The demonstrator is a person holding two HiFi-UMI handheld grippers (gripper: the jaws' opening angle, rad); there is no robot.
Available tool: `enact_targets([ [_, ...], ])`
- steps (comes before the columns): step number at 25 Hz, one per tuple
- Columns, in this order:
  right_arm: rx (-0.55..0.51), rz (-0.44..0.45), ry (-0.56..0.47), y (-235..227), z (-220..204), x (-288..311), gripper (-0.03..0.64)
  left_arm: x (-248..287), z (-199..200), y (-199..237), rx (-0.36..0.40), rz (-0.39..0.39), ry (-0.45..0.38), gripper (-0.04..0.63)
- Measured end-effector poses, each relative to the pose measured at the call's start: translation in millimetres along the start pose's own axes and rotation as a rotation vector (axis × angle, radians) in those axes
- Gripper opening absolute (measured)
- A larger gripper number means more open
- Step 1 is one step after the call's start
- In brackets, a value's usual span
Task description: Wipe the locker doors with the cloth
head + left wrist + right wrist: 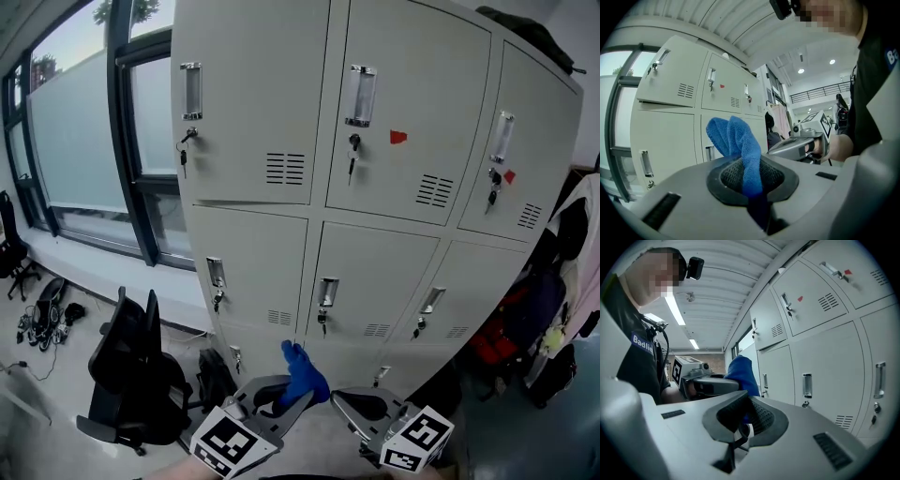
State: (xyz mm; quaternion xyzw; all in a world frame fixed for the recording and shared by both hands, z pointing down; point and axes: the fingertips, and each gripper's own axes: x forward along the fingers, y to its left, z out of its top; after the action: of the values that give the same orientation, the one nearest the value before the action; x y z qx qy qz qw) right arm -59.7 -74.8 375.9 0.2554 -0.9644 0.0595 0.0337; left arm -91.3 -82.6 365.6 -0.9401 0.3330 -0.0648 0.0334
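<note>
The lockers [272,84] fill the way ahead as a flat wall 3 doors wide. Open air lies between the door faces and the left gripper [281,398] and right gripper [361,405], which are held low and near each other. The panels are smooth, but each carries a raised handle [191,91] near its left edge, and keys [184,152] hang out below several. Low on the left, a black office chair [131,366] and a dark bag [214,377] crowd the locker foot. On the right, hanging clothes [572,253] press beside the last column. The blue cloth [302,373] sticks up from the left gripper's closed jaws toward the lowest doors.
</note>
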Motion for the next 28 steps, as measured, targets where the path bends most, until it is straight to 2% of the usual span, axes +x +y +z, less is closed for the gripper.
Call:
enact_targets([
  [7,0.02,0.018,-0.019,-11,1,-17,-0.002,11,21,-18,-0.017,0.013,-0.021,0.051],
  [28,0.015,0.014,-0.018,-3,2,-33,-0.002,7,24,-37,-0.023,0.001,-0.027,0.051],
])
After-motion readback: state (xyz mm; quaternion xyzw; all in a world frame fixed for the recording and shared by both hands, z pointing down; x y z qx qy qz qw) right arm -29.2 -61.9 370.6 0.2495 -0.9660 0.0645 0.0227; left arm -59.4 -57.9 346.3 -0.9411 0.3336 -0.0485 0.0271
